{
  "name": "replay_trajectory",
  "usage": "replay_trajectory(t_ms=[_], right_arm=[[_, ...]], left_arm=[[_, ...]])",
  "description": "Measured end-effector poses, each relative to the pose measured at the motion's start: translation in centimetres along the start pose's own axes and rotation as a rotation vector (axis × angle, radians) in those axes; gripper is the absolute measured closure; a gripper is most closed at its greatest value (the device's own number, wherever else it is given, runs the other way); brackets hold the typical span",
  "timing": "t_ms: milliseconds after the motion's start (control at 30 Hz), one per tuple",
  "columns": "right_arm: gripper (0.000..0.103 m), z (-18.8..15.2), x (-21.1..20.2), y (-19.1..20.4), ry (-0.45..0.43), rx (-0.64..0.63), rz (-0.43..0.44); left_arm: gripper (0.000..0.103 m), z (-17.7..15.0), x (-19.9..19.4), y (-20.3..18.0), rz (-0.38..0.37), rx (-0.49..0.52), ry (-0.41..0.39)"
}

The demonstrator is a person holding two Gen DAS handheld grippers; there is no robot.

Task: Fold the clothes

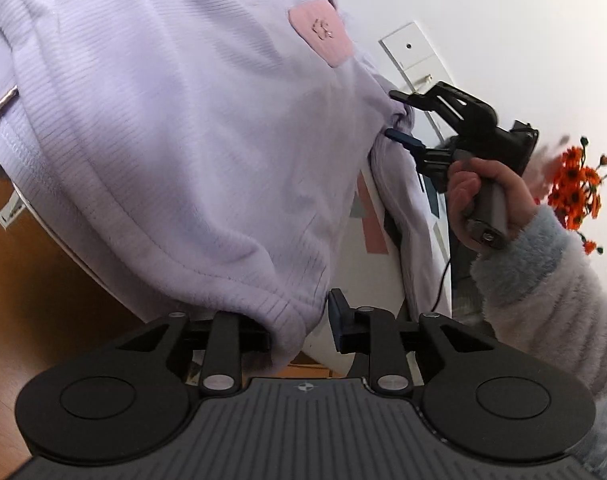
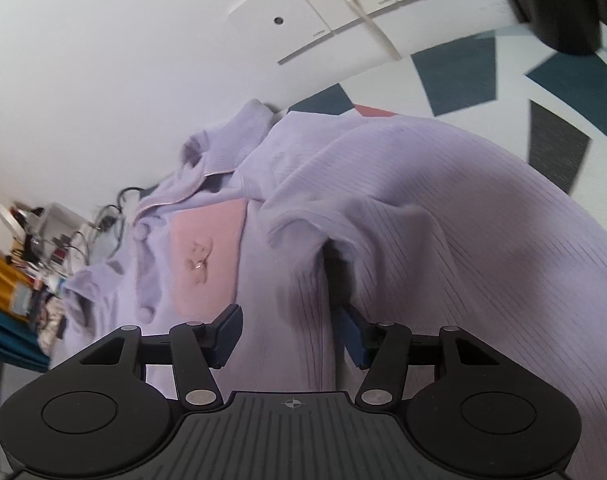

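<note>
A lilac ribbed pyjama top point(image 1: 183, 140) with a pink chest pocket point(image 1: 321, 34) lies spread over the table and hangs past its edge. The hem corner droops between my left gripper's point(image 1: 299, 328) fingers. Its left finger is hidden behind the cloth, and the blue right pad point(image 1: 337, 320) stands a little apart from it, so the gripper is open. My right gripper point(image 1: 397, 116), held by a hand point(image 1: 475, 200), pinches a puckered bunch of the top's side edge. In the right wrist view the top point(image 2: 443, 240) fills the gap between that gripper's point(image 2: 291, 336) pads, with the pocket point(image 2: 207, 240) to the left.
The white table point(image 2: 455, 72) bears dark and pink geometric patches. Wall sockets point(image 2: 315, 12) sit behind it. Orange flowers point(image 1: 575, 188) stand at the right, a wooden floor point(image 1: 43, 280) lies below the table edge, and cluttered shelves point(image 2: 43, 240) are at far left.
</note>
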State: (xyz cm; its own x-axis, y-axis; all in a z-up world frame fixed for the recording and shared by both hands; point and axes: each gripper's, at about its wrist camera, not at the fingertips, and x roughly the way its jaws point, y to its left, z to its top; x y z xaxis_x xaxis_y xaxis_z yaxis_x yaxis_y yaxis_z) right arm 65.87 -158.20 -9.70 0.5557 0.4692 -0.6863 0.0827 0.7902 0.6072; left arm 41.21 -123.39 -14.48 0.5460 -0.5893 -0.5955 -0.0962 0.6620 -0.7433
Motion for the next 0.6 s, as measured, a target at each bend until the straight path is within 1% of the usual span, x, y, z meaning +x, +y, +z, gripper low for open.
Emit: replay_trajectory(t_ms=[33, 67, 100, 133, 167, 200, 267, 300, 367, 400, 433, 467, 500, 533, 567, 600], right_arm=[[0.057, 0.1, 0.6, 0.1, 0.005, -0.003, -0.020], [0.059, 0.2, 1.1, 0.3, 0.010, -0.006, -0.040], [0.073, 0.3, 1.6, 0.4, 0.015, -0.009, -0.061], [0.098, 0.4, 1.9, 0.4, 0.020, -0.019, -0.080], [0.096, 0.4, 1.8, 0.5, 0.016, -0.033, -0.099], [0.096, 0.3, 1.3, 0.5, -0.004, -0.042, -0.108], [0.096, 0.3, 0.4, 0.5, -0.034, -0.070, -0.108], [0.096, 0.2, 0.1, 0.5, -0.042, -0.085, -0.111], [0.095, 0.1, 0.7, 0.0, -0.023, -0.080, -0.128], [0.094, 0.0, 1.1, -0.3, -0.011, -0.056, -0.125], [0.091, -0.1, 1.6, -0.7, 0.000, -0.029, -0.122], [0.088, -0.2, 1.7, -1.0, 0.000, -0.004, -0.126], [0.083, -0.3, 1.6, -1.1, -0.006, 0.017, -0.129], [0.077, -0.5, 1.3, -1.0, -0.016, 0.032, -0.120], [0.073, -0.8, 0.8, -0.9, -0.026, 0.040, -0.107], [0.065, -1.1, 0.3, -0.7, -0.036, 0.047, -0.094]], left_arm=[[0.093, -0.1, -0.1, -0.2, -0.001, 0.015, 0.004], [0.093, -0.2, -0.2, -0.5, -0.003, 0.030, 0.008], [0.094, -0.5, -0.4, -1.0, -0.001, 0.057, 0.010], [0.095, -0.9, -0.6, -1.6, 0.002, 0.096, 0.011], [0.095, -1.3, -0.9, -2.3, 0.006, 0.136, 0.012], [0.095, -1.7, -1.0, -2.8, 0.003, 0.163, 0.017], [0.095, -2.5, -0.7, -3.1, -0.009, 0.185, 0.040], [0.095, -2.6, -0.2, -2.9, -0.004, 0.178, 0.059], [0.094, -2.8, 1.2, -2.1, 0.028, 0.146, 0.107], [0.094, -2.8, 1.8, -1.6, 0.044, 0.132, 0.126], [0.088, -2.7, 2.1, -1.3, 0.047, 0.123, 0.134], [0.079, -2.6, 1.8, -1.0, 0.033, 0.115, 0.135], [0.071, -2.4, 1.2, -0.9, 0.018, 0.108, 0.129], [0.049, -2.4, 0.6, -0.9, 0.006, 0.103, 0.120], [0.034, -2.3, -0.2, -0.8, 0.002, 0.103, 0.104], [0.033, -2.4, -1.2, -0.6, 0.005, 0.108, 0.082]])
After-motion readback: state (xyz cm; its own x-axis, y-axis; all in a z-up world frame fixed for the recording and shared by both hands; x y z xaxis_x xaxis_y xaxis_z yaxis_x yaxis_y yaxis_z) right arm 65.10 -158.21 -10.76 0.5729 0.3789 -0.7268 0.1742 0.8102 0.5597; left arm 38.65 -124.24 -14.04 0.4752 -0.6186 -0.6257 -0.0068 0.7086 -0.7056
